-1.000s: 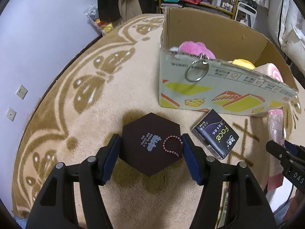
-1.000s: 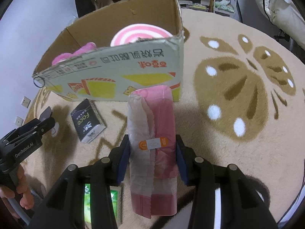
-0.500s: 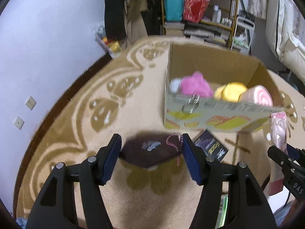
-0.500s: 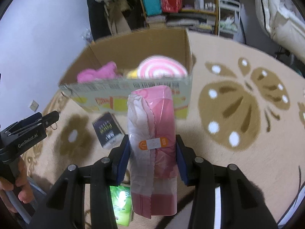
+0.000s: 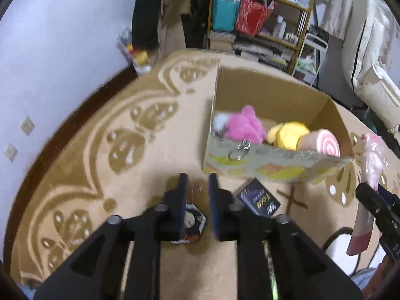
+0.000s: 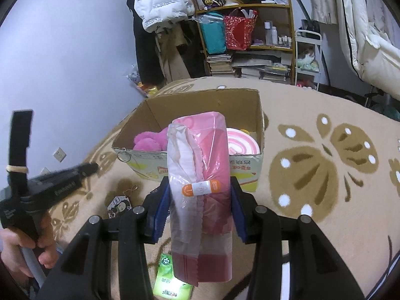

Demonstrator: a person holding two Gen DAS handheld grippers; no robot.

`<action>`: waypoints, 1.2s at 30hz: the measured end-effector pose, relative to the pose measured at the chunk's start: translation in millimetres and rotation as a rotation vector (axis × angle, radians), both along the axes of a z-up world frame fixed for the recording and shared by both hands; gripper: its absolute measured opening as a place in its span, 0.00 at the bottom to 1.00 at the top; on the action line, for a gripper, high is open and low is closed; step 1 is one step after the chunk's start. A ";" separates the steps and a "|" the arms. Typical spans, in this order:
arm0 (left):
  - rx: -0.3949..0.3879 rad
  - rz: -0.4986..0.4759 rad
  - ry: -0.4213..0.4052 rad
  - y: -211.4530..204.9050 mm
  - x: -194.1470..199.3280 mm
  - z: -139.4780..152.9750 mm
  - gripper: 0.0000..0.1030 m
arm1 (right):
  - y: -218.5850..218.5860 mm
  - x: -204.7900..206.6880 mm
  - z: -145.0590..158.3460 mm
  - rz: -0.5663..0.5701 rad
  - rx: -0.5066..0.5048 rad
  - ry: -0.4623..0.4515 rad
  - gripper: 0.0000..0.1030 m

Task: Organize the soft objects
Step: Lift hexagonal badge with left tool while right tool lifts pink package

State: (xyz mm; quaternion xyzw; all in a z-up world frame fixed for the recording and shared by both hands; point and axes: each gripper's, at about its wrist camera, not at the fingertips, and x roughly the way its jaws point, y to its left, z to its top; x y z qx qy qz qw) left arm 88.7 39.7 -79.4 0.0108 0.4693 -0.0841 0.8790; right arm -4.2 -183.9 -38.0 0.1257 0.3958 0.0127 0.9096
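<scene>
Firmly clamped, the right gripper [image 6: 200, 200] holds a pink plastic-wrapped roll [image 6: 200, 175] upright between its blue pads, in front of the cardboard box [image 6: 245, 177]. That box sits on a beige patterned rug [image 6: 325, 225] and contains a pink plush [image 5: 243, 126], a yellow plush [image 5: 287, 133] and a pink swirl cushion [image 5: 322, 145]. Meanwhile the left gripper [image 5: 196, 187] has its jaws closing with nothing between them; a hexagonal box [image 5: 191, 222] lies on the rug beneath, beside a dark Face packet [image 5: 258, 201].
</scene>
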 end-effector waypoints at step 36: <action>0.093 0.082 0.244 10.3 18.7 -106.1 0.80 | -8.6 11.9 -23.9 -0.007 0.041 0.046 0.46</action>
